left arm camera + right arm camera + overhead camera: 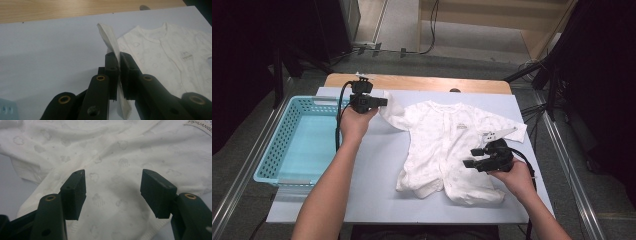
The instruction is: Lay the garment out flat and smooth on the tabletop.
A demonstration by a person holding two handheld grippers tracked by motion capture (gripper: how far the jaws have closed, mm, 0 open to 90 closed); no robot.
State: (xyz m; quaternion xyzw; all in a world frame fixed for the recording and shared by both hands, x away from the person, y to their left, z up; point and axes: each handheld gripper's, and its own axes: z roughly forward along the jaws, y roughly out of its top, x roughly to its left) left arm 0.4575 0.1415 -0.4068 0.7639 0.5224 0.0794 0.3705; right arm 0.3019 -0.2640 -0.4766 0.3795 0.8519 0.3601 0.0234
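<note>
Dark surroundings ring the wooden table [417, 82], most of which lies under a pale sheet [377, 165]; its far edge alone shows bare wood, and the room beyond falls off into shadow with stands and cables hard to make out. White baby suit [447, 145] lies flat, front up, on the middle-right of the sheet, collar toward the far edge; its faint printed pattern and small chest label are too small to read. Left gripper [384, 102] is at the far left of the garment, jaws clamped tight on the sleeve [110, 41], which is lifted off the sheet and stands on edge between the pads; the sleeve's end hangs below the jaws and is cut off at the bottom of the left gripper view. Right gripper [470, 157] sits over the garment's lower right part, jaws standing wide apart with nothing between them; whether the tips touch the cloth cannot be told. Other sleeve [512, 131] lies flat toward the right edge. Blue basket [272, 150] stands at the table's left, overhanging it, partly hidden by the left forearm.
</note>
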